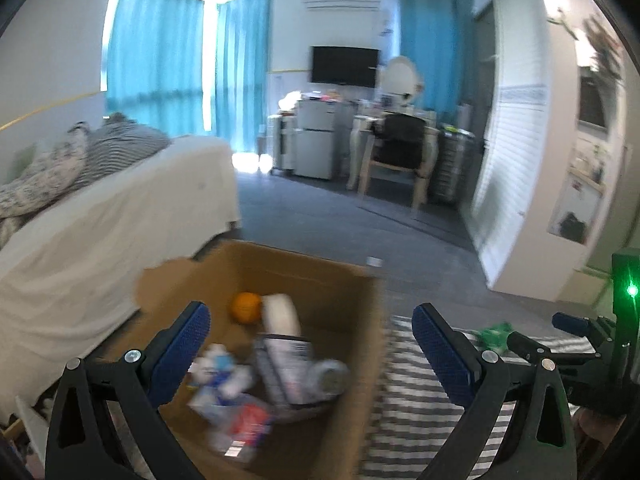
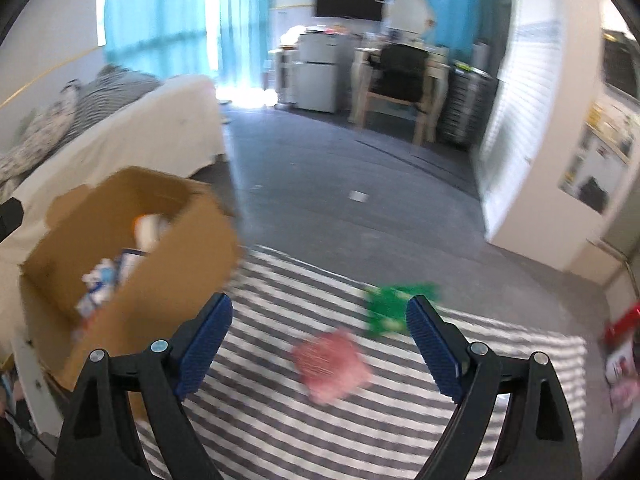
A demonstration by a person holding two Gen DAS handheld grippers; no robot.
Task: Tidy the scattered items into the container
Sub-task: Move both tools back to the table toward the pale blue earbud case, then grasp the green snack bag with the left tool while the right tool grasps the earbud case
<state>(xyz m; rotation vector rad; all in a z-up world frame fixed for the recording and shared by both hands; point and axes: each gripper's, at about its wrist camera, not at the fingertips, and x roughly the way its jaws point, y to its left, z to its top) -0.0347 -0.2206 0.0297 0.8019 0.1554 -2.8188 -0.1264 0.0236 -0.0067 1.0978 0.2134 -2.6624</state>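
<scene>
- Left gripper: jaws wide apart, nothing between the pads, positioned above the open cardboard box
- Box contents: an orange, a white roll, blurred packets
- Right gripper: jaws spread, empty, over the striped rug
- Loose on the rug: pink item between the fingers' line, green packet beyond it; box stands to the left

One cardboard box, one orange, one pink packet and one green packet.
</scene>
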